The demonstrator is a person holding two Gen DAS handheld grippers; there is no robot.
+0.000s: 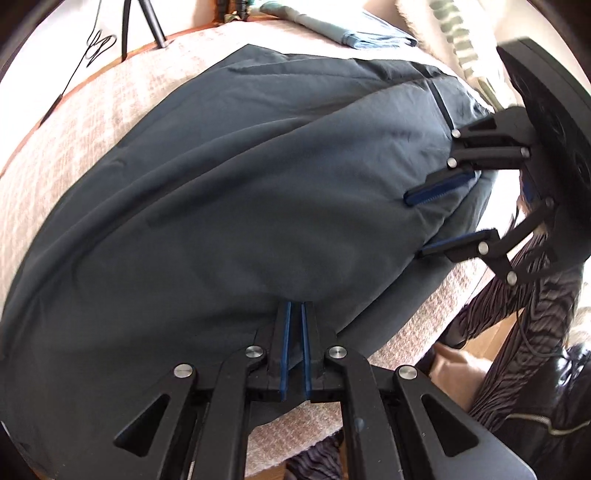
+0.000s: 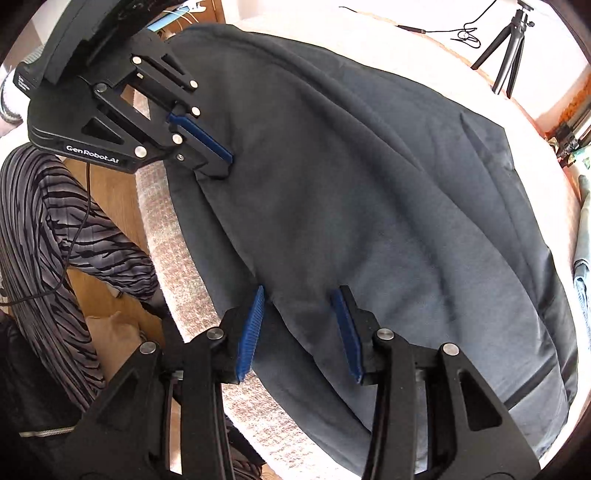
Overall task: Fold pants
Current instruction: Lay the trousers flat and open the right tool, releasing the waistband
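Dark grey pants (image 1: 240, 177) lie spread over a beige woven surface (image 1: 92, 107), also in the right wrist view (image 2: 369, 192). My left gripper (image 1: 295, 306) is shut on the near edge of the pants, with fabric pinched between its blue pads; it also shows in the right wrist view (image 2: 223, 162). My right gripper (image 2: 299, 291) is open, its blue pads astride a fold at the pants' near edge, touching the cloth. It also shows in the left wrist view (image 1: 413, 225), open at the right edge of the pants.
Folded blue-grey garments (image 1: 354, 33) lie at the far side. A black tripod (image 2: 509, 48) and a cable (image 2: 465, 35) stand on the far surface. The person's striped trousers (image 2: 44, 229) and wooden floor (image 2: 107, 192) are beside the surface's edge.
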